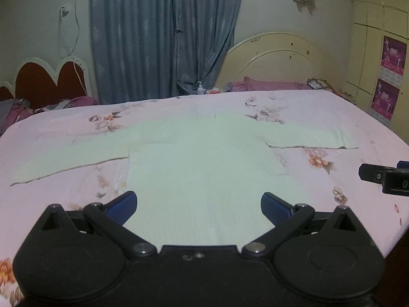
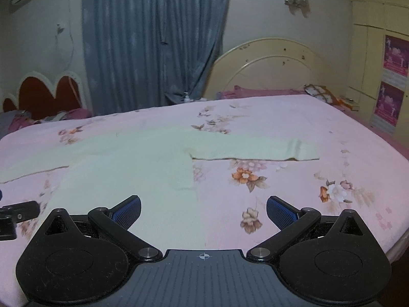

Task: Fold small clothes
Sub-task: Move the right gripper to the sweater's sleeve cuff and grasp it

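A pale green long-sleeved top [image 1: 199, 168] lies flat on the pink floral bedsheet [image 1: 332, 117], both sleeves spread sideways and its hem toward me. My left gripper [image 1: 199, 206] hovers open over the hem, nothing between its blue pads. In the right wrist view the same top [image 2: 133, 168] lies left of centre, its right sleeve [image 2: 255, 149] stretched across the sheet [image 2: 306, 179]. My right gripper [image 2: 203, 211] is open above the top's right hem corner and bare sheet. Each gripper shows at the edge of the other's view: the right gripper [image 1: 386, 176], the left gripper [image 2: 15, 215].
A cream headboard [image 1: 283, 61] with purple pillows [image 1: 265, 85] stands at the far right. A red heart-shaped headboard [image 1: 48, 76] and bedding sit at far left. Blue curtains [image 1: 163, 35] hang behind; a pump bottle [image 1: 201, 88] stands below them. The bed's edge drops off at right.
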`<state>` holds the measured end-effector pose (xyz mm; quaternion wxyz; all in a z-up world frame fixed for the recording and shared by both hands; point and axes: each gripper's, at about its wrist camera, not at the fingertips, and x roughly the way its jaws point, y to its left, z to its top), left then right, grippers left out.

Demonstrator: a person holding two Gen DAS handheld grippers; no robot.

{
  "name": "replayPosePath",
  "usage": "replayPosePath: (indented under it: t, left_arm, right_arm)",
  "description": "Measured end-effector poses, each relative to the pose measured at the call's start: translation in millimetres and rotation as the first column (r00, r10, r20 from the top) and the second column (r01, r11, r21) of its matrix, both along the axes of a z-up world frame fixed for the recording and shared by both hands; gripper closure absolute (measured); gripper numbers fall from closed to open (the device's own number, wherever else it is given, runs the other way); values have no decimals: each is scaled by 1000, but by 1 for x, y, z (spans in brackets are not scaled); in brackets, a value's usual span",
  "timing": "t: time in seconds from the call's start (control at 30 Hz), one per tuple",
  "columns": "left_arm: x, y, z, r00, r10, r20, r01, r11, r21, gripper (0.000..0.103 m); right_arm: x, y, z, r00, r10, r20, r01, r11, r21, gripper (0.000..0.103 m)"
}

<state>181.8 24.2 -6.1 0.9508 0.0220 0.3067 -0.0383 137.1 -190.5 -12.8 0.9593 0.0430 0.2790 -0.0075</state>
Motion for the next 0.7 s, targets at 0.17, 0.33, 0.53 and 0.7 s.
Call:
replayPosePath:
  t: [0.17,0.33,0.53,0.7]
  left_arm:
    - [31,6,-7,1000,1,-16,-1,1000,-9,0]
    - [62,-6,-17,999,-15,-38,16,1000,5,0]
    - [103,-29,-30,997,-24,-69,23,999,-25,0]
    - [151,-56,-43,995,8,-101,-9,1000,-14,0]
  right_arm:
    - [28,0,-1,1000,-30,-7,30,1000,-6,0]
    - [57,-13,-7,998,-58,-20,58,998,-12,0]
    - [104,-53,-24,995,-86,-49,87,996,17,0]
    - [155,-107,-42,991,-108,-74,112,992,64,0]
